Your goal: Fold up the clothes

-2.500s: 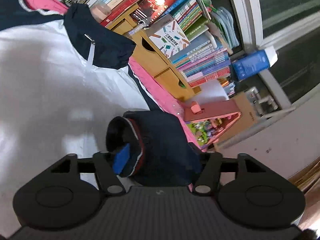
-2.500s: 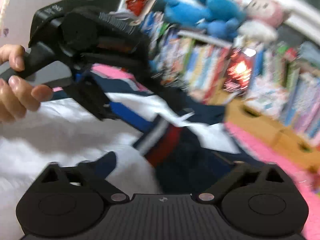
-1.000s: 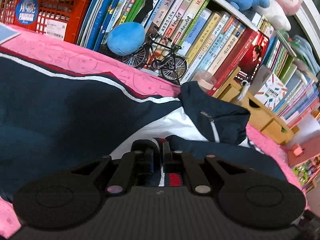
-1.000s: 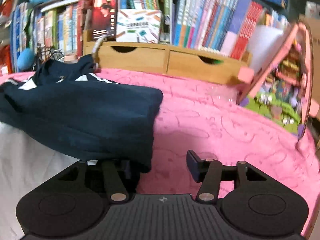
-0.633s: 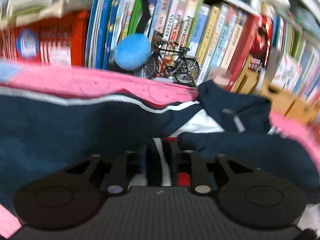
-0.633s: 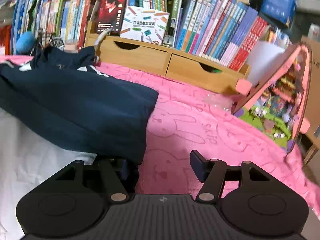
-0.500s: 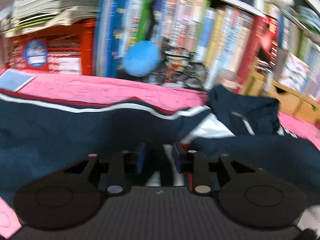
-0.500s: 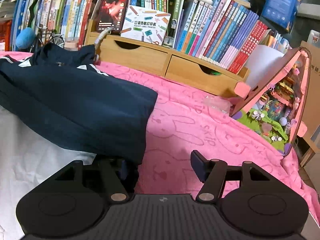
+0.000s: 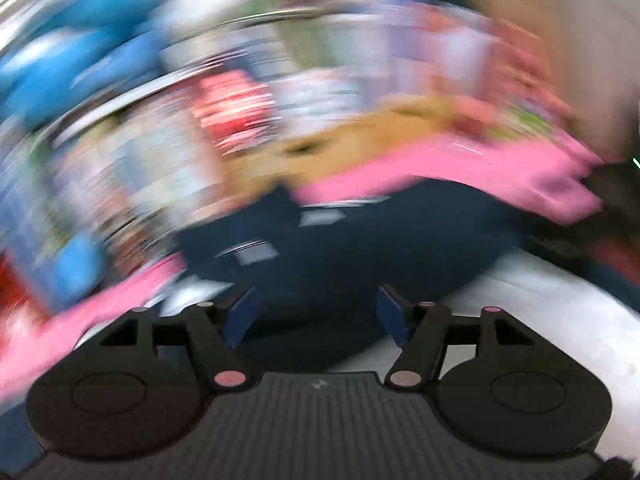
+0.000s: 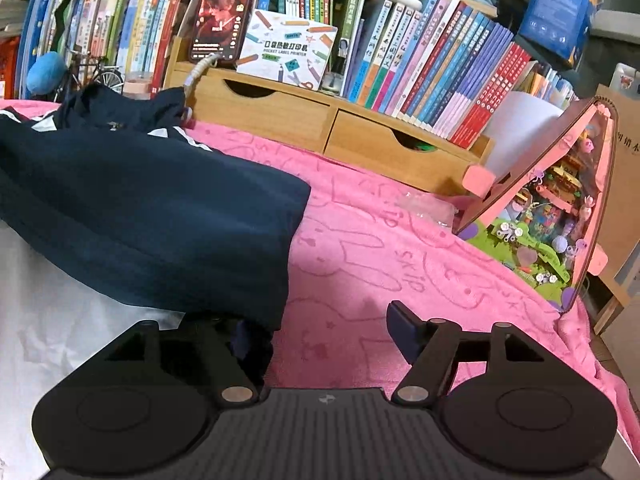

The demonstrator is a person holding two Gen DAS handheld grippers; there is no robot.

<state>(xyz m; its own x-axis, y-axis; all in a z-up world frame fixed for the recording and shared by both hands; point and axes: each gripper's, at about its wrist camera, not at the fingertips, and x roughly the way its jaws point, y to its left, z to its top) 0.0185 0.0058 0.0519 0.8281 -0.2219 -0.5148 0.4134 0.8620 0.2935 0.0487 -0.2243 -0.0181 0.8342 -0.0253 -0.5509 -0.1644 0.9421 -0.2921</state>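
Observation:
A navy and white jacket (image 10: 160, 216) lies on the pink blanket (image 10: 380, 248), with a navy sleeve folded across its white body (image 10: 60, 320). My right gripper (image 10: 320, 332) sits low at the sleeve's corner. Its jaws are opening; the navy edge drapes over the left finger, the right finger (image 10: 404, 332) is bare, and the pads press on nothing. The left wrist view is badly smeared by motion. There my left gripper (image 9: 316, 316) hovers over the navy cloth (image 9: 360, 240), jaws opening with nothing between them.
A wooden drawer unit (image 10: 320, 128) with rows of books and a lit phone (image 10: 222, 16) runs along the back. A pink toy house (image 10: 552, 208) stands at the right. A small model bicycle (image 10: 100, 72) and a blue ball (image 10: 46, 72) sit far left.
My left gripper let go of the striped cuff, opened wide and swung fast across the jacket while rolling. My right gripper stayed in place and its jaws spread a little.

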